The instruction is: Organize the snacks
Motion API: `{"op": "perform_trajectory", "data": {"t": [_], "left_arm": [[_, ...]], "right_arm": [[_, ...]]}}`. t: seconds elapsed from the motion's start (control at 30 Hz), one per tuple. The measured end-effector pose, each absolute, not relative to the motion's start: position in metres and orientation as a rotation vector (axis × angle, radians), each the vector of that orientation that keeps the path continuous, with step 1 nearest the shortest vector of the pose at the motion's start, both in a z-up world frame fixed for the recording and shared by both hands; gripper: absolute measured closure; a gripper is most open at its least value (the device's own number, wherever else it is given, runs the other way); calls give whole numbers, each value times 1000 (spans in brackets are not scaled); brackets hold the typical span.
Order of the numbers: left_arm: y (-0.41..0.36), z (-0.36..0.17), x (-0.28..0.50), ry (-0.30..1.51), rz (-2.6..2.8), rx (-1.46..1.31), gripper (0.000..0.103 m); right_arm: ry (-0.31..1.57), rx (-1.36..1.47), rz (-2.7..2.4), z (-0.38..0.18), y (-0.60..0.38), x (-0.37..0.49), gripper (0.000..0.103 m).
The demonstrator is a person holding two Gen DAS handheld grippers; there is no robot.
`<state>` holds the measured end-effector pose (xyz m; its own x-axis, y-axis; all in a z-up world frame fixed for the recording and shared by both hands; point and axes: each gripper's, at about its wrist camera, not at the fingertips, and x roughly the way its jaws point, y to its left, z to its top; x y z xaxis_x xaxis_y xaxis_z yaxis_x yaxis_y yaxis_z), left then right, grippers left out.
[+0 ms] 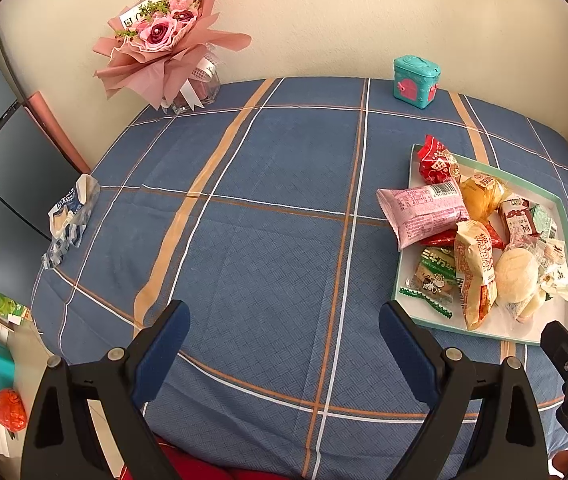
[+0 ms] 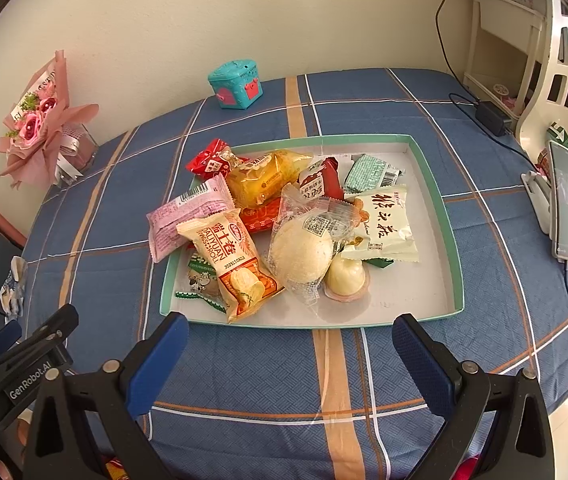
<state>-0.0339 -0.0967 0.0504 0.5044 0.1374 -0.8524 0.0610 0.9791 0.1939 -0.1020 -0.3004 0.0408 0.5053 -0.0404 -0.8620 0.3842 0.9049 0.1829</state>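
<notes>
- Tablecloth (image 2: 244, 360): woven cloth, matt, with a fine basket-weave texture, under both claws.
- Tray (image 2: 457, 264), just ahead of the right gripper (image 2: 289, 344): looks like card, matt white floor, pale green rim.
- Snack packets (image 2: 236, 256) in the tray: glossy plastic film, crinkled; the round bun's wrapper (image 2: 303, 240) is clear.
- Gripper pads (image 1: 164, 350) on the left gripper (image 1: 284, 344): dark blue, finely dimpled, rubbery-looking; arms black matt plastic with small metal pins.
- Bouquet (image 1: 164, 40), far ahead-left: matt pink paper wrap.
- Teal box (image 1: 415, 80), far ahead: smooth shiny plastic.
</notes>
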Motion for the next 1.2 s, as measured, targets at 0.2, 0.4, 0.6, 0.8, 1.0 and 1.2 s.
{"op": "perform_trajectory", "data": {"t": [0.2,0.4,0.6,0.8,1.0,1.2], "left_arm": [[-95,50,-33,1049,50,205,7],[-94,49,-33,1056,51,206,7],[-92,49,-33,1056,50,200,7],[-92,49,-32,1057,50,199,7],[-91,49,-32,1060,54,197,7],[-91,48,-32,1064,54,195,7]], "right_arm": [[1015,377,-263,40,-300,-102,0],[1016,376,-263,40,-300,-102,0],[1017,377,-264,40,-300,-102,0],[1017,376,-263,39,-300,-102,0],[1017,377,-264,39,-300,-102,0],[1017,378,-264,39,-300,-101,0]]}}
